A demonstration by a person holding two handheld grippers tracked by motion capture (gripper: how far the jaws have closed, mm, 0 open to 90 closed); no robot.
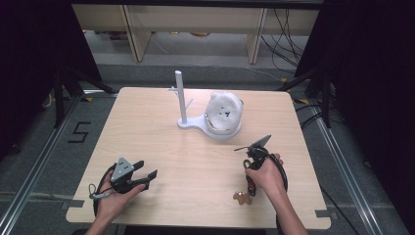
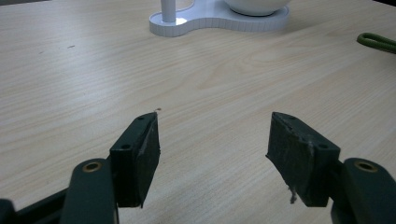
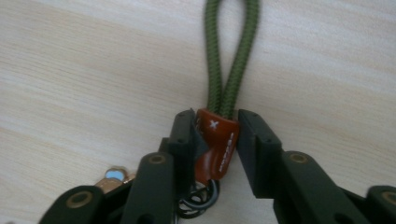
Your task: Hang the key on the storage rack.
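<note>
Two grippers: each was held in one of the person's hands over the near half of the pale wooden table (image 1: 161,127).
Left gripper (image 1: 149,177): it sat near the front left of the table; in its own view the jaws stood wide apart with bare wood between them, gripping nothing (image 2: 212,140).
Right gripper (image 3: 215,140): its jaws were closed on the brown leather tab (image 3: 215,144) of a keychain, one jaw pressing each side of the tab.
Keychain position: it lay at the front right of the table, under the right hand (image 1: 266,174) (the hand covered much of it in the high view).
Green cord loop (image 3: 232,51): a braided loop ran out of the tab's top, away from the jaws, lying flat on the wood; its far end also showed at the right edge of the left gripper view (image 2: 377,41).
Metal ring (image 3: 198,198): it hung at the tab's lower end, between the jaw arms.
Brass-coloured charm (image 1: 242,197): it rested on the table just beside the right wrist.
White stand (image 1: 182,100): an upright post on a flat base stood at the table's far middle, well apart from both grippers.
White plush toy (image 1: 224,113): it sat on the stand's base, to the right of the post.
</note>
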